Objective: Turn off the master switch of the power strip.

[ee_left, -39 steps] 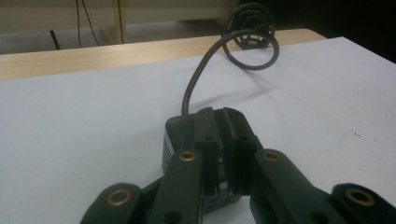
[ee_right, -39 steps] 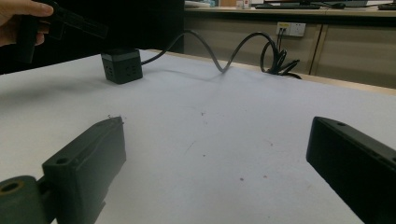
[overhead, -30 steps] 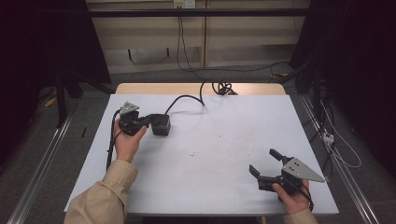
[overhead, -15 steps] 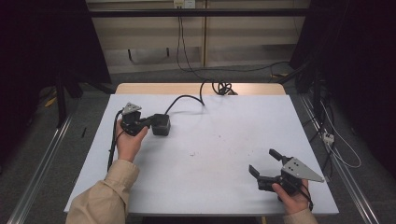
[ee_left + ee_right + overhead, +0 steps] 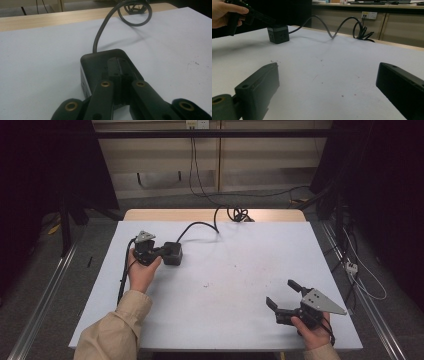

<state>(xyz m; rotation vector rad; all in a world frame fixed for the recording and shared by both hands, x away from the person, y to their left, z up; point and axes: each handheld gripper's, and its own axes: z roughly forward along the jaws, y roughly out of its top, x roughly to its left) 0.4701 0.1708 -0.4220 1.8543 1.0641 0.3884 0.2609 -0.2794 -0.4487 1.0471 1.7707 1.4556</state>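
Though unlabelled, the black box (image 5: pixel 172 253) meets the left hand-held gripper (image 5: pixel 161 252).

White bench (image 5: pixel 225 270), wall socket behind

Beyond the bench's far edge, a wooden strip (image 5: pixel 210 214); farther back, a wall socket (image 5: pixel 196 124) with cables hanging. Right of the bench, a power strip (image 5: pixel 351 267) lies on the floor.

black cube socket (image 5: pixel 172 253) with dark grey cable (image 5: pixel 200 225) on the white table (image 5: pixel 240 270); black left gripper (image 5: pixel 160 252), black right gripper (image 5: pixel 282 298), beige sleeve (image 5: pixel 112 332).
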